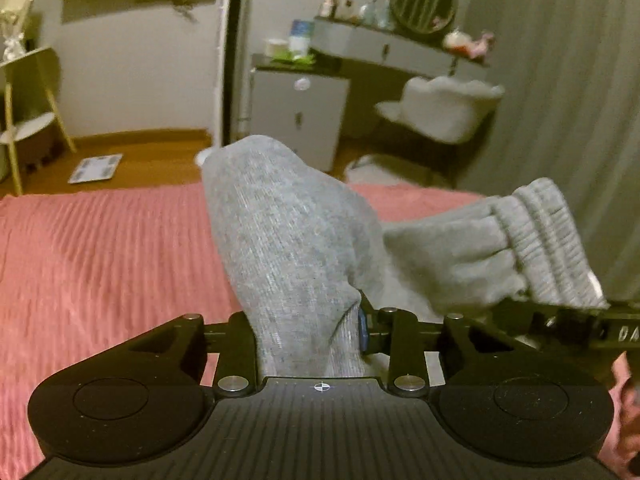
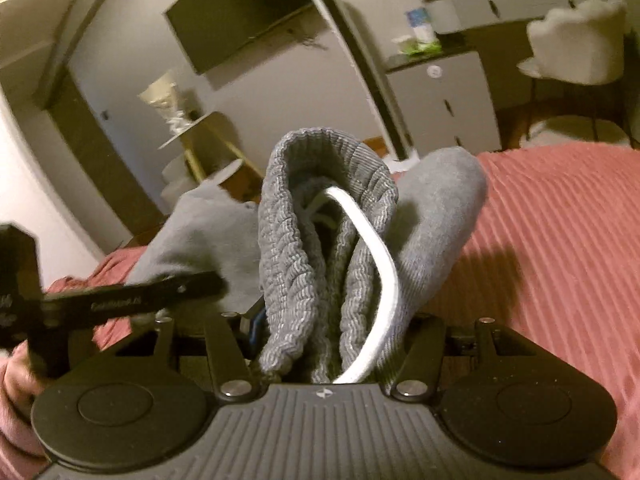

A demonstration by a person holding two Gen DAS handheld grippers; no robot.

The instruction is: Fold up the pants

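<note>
Grey sweatpants [image 1: 288, 232] are held up above a pink ribbed bed cover [image 1: 100, 248]. My left gripper [image 1: 308, 332] is shut on a bunched fold of the grey fabric, which hides its fingertips. The ribbed waistband [image 1: 552, 240] shows at the right of the left wrist view, above the other gripper's black frame [image 1: 560, 320]. My right gripper [image 2: 324, 344] is shut on the ribbed waistband [image 2: 304, 220], with a white drawstring [image 2: 380, 272] running down into the jaws. The left gripper's black frame [image 2: 132, 296] sits close on the left.
The bed cover [image 2: 560, 240] spreads under both grippers. Beyond the bed's far edge are a wooden floor with a bathroom scale [image 1: 96, 168], a white cabinet [image 1: 300, 116], a dressing table with a fluffy chair [image 1: 444, 108], a small shelf [image 1: 28, 116] and a curtain [image 1: 568, 80].
</note>
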